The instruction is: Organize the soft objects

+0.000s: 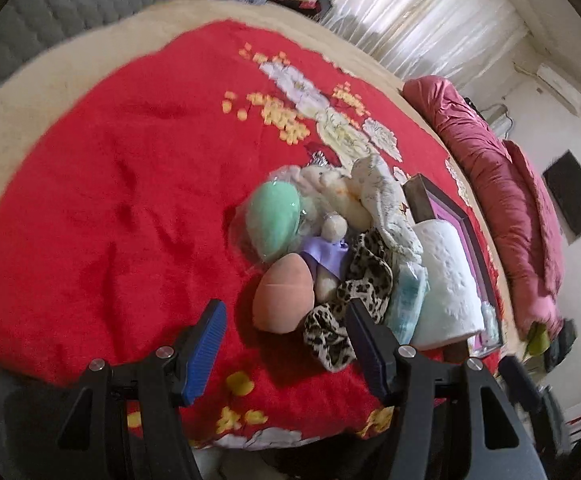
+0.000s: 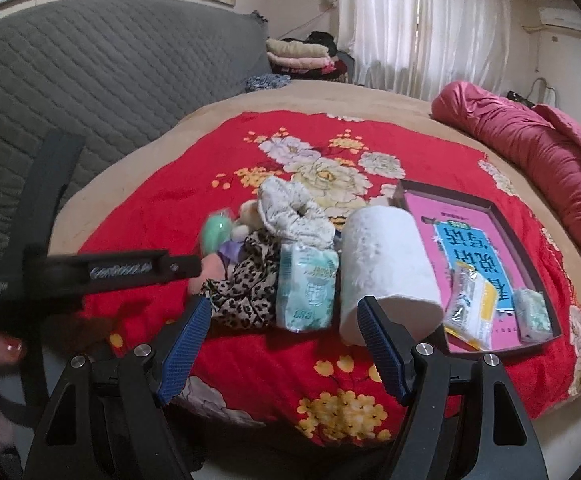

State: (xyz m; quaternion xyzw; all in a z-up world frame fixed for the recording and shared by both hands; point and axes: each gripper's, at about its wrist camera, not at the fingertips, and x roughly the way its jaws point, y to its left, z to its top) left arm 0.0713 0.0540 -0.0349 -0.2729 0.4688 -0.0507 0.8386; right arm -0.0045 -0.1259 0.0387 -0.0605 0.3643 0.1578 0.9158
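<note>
Hovering low over the near edge of the red floral blanket [image 1: 110, 200], the left gripper [image 1: 286, 330] has its blue-padded jaws spread wide and holds nothing; it points toward the pile of soft things, with the peach egg-shaped sponge [image 1: 284, 294] just ahead between the fingers and the leopard-print scrunchie [image 1: 354, 292] touching or just behind the right-hand finger. Beyond the sponge lie a mint-green sponge [image 1: 274, 220] in clear wrap and a small cream plush toy [image 1: 330, 200] with a lilac bow, crowded together.

The right gripper [image 2: 284, 334] also stands agape and empty, set back from the pile above the blanket's front edge and aimed between a tissue pack [image 2: 308, 286] and a toilet paper roll [image 2: 386, 268] lying on its side. Behind the pack sits a white printed scrunchie [image 2: 294, 212]. To the right, a dark-rimmed tray [image 2: 530, 248] with a pink printed base holds a yellow-and-white packet [image 2: 470, 306] and a smaller tissue pack [image 2: 534, 312].

In the right wrist view the left gripper's black body crosses the frame from the left, roughly level, with what looks like a fingertip with a painted nail at the blurred left edge.
</note>
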